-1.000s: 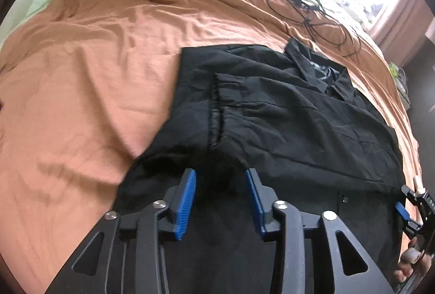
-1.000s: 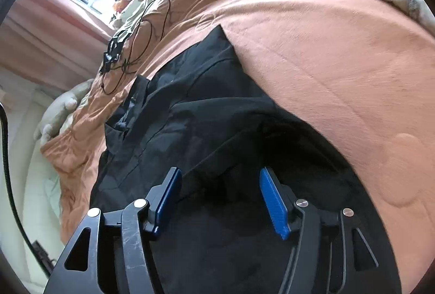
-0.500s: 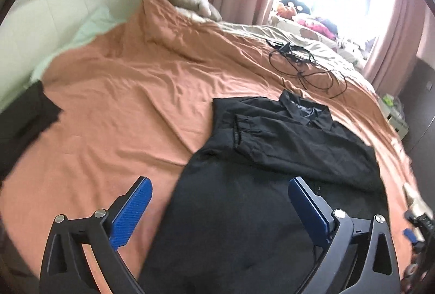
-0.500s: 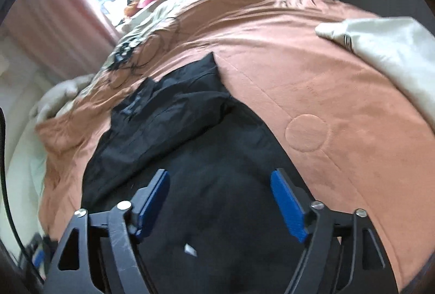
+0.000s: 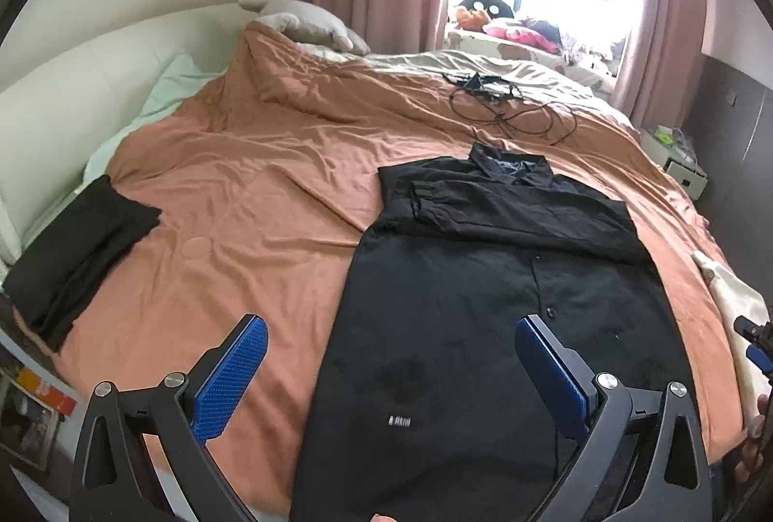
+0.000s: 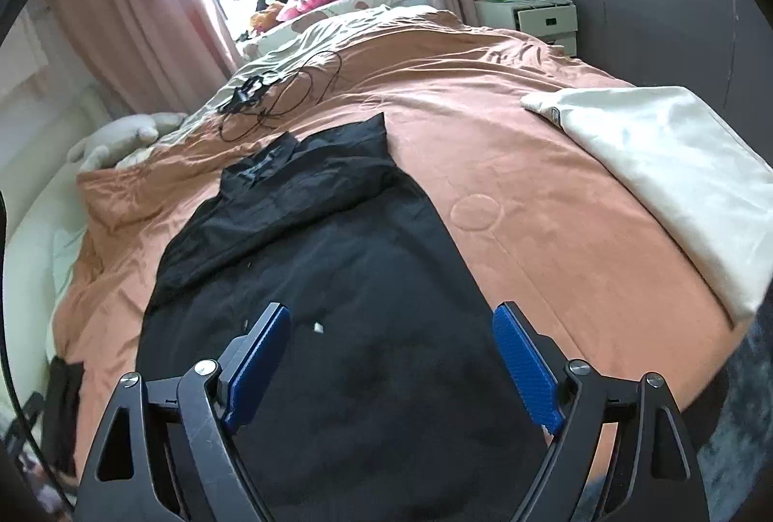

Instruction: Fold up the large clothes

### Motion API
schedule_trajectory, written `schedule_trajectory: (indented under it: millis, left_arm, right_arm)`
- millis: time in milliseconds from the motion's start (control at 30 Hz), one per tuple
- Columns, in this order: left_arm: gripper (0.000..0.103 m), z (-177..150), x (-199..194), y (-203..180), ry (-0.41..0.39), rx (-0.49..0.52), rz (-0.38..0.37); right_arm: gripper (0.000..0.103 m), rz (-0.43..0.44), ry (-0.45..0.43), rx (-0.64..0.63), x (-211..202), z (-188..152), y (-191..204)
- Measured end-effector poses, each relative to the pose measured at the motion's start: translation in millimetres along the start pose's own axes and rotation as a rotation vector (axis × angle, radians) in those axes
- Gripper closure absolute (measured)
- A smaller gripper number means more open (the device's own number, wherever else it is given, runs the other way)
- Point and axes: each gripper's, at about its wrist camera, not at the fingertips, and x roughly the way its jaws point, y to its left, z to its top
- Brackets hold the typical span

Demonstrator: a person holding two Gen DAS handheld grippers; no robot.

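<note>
A long black button-up shirt (image 5: 483,314) lies flat on the orange bedspread (image 5: 251,203), collar at the far end, both sleeves folded across its chest. It also shows in the right wrist view (image 6: 338,280). My left gripper (image 5: 391,370) is open and empty, raised above the shirt's lower left part. My right gripper (image 6: 391,360) is open and empty, raised above the shirt's lower right part. The shirt's hem is hidden below both views.
A folded black garment (image 5: 77,251) lies at the bed's left edge. A folded cream garment (image 6: 666,179) lies at the right. A tangle of black cables (image 5: 502,106) lies beyond the collar. A grey plush toy (image 5: 299,22) lies by the headboard. A white nightstand (image 6: 546,20) stands far right.
Both grippers have lifted and pulled back from the shirt's folded sleeves toward its hem end. Both have opened wider and hold nothing. The sleeves stay folded across the chest.
</note>
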Motion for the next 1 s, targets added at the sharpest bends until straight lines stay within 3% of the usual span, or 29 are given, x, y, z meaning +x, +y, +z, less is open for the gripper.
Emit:
schedule_trajectory:
  millis: [400, 667, 1000]
  left_arm:
    - [0.001, -48, -72, 10, -0.046, 0.019, -0.001]
    - [0.001, -79, -106, 24, -0.061, 0.032, -0.046]
    - [0.001, -128, -139, 48, -0.061, 0.043, -0.098]
  right_arm:
    - [0.017, -0.005, -0.044, -0.086, -66, -44, -26]
    - [0.017, 0.0, -0.064, -0.124, -97, -74, -41]
    - [0.017, 0.084, -0.087, -0.119, -120, -116, -70]
